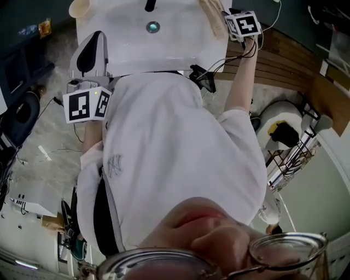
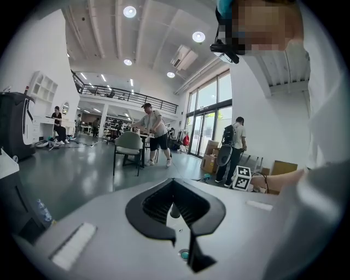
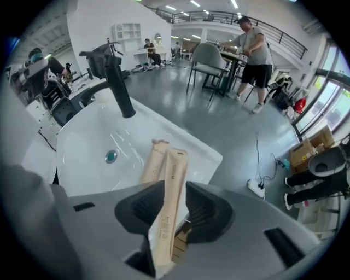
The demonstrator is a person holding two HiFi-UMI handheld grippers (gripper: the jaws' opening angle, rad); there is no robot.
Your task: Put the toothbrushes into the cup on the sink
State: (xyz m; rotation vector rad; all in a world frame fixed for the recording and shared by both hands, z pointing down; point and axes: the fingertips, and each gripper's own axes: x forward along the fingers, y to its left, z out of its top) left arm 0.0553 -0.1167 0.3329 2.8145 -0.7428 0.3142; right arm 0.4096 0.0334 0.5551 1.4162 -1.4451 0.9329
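Two beige wrapped toothbrushes (image 1: 212,17) lie on the right rim of the white sink (image 1: 180,44). My right gripper (image 1: 232,24) points steeply down at them. In the right gripper view its jaws (image 3: 170,216) stand open with one wrapped toothbrush (image 3: 170,191) running up between them, the pads apart from it. The second toothbrush (image 3: 151,164) lies just left of the first. A beige cup (image 1: 81,8) stands at the sink's far left corner. My left gripper (image 1: 92,53) hovers shut and empty over the sink's left front edge (image 2: 178,219).
A black faucet (image 3: 120,90) rises behind the basin, and the drain (image 1: 152,26) sits mid-basin. A person's white shirt (image 1: 175,158) fills the middle of the head view. Cables (image 3: 262,180) lie on the floor to the right. People and chairs (image 3: 210,60) stand far behind.
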